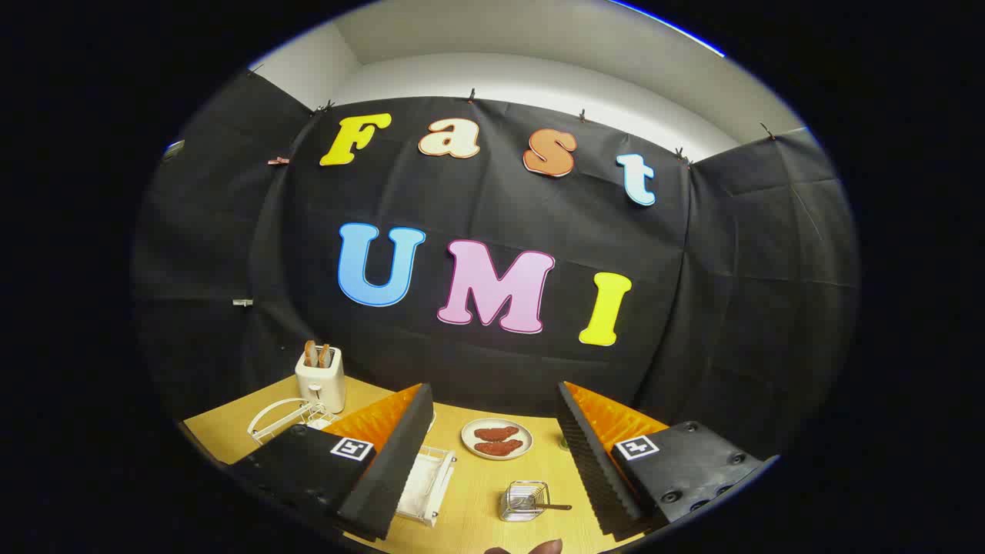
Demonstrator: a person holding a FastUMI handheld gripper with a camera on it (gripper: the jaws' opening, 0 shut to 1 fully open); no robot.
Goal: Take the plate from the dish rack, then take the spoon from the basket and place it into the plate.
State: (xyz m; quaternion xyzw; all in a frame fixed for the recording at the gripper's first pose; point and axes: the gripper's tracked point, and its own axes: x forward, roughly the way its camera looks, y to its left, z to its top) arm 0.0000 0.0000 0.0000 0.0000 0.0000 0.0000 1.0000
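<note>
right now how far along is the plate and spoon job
Nothing looks done yet. The gripper hangs open above the table, holding nothing. A white plate appears to stand in the dish rack behind one finger, and what looks like the spoon's handle pokes out of the wire basket. Left: lift out the plate, then move the spoon onto it.

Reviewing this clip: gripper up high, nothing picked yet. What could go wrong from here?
1. The gripper is open and holds nothing; the dish rack sits partly behind one finger, so the approach to the plate may be misjudged.
2. The toaster stands beside the rack and might get bumped.
3. The wire basket looks light; pulling the spoon could tip it.
</note>
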